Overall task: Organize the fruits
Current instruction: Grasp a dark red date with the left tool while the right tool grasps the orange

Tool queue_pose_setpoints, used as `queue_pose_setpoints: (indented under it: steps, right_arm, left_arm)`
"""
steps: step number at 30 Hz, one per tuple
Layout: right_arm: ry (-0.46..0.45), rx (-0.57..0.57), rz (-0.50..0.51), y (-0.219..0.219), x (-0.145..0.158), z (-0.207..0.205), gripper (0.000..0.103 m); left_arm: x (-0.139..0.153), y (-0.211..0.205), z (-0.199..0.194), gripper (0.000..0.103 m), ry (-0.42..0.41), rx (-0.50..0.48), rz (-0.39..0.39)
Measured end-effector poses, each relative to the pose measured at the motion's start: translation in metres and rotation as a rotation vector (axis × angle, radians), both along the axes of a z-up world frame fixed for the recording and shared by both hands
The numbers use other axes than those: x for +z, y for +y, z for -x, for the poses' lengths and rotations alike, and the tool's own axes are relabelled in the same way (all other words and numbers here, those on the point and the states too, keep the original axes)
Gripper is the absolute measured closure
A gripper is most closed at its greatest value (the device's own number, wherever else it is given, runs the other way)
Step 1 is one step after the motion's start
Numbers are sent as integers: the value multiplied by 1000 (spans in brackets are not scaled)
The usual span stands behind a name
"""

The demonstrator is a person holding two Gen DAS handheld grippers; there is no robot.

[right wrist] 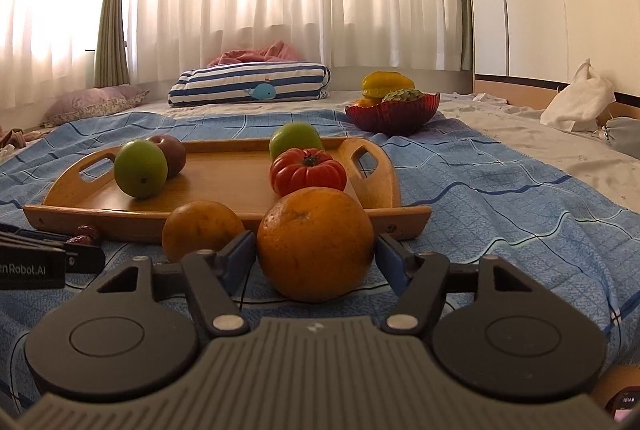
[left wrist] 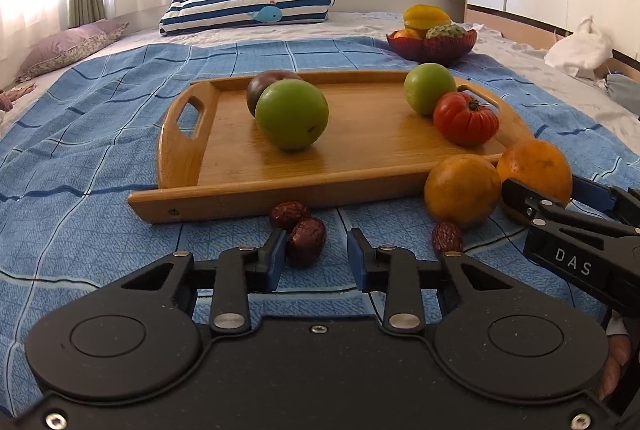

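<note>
Blue checked bedspread [left wrist: 100, 158] on a bed, with fruit on and around a tray.

Ahead of both pairs of fingers lies one wooden handled tray [left wrist: 360, 146] carrying two green round fruits [left wrist: 292, 113], one dark purple fruit [left wrist: 264, 86] and one ribbed red tomato [left wrist: 466, 118]. Right gripper [right wrist: 316, 256] has its fingers spread either side of one large orange [right wrist: 316, 242], though contact can't be told; a second orange [right wrist: 200, 230] sits just left of them. Left gripper [left wrist: 318, 256] is released, one of three wrinkled red dates [left wrist: 306, 241] against its left finger. Far beyond, one red glass bowl [right wrist: 394, 116] holds more fruit.
</note>
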State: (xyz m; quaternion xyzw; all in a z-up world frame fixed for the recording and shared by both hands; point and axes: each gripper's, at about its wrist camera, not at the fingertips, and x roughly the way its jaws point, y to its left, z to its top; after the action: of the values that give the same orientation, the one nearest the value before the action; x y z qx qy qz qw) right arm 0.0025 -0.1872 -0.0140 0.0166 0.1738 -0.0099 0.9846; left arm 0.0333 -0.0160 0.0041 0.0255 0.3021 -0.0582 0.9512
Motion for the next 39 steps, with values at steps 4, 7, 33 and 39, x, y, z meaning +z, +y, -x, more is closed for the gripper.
queue_pose_setpoints:
  steps: [4,7,33,39]
  right_arm:
    - [2,-5,-1,0,0,-2,31]
    - [6,-5,-2,0,0,-3,33]
    - [34,17,-70,-9,9,4,36]
    - [30,26,-97,-11,13,10,36]
  left_arm:
    - [0,-1,-1,73,0,-5,2]
    - [-1,-3,-1,79,4,-12,2]
    - [15,-12,12,84,-73,-7,-50]
    - [18,-9,14,84,-81,4,-50]
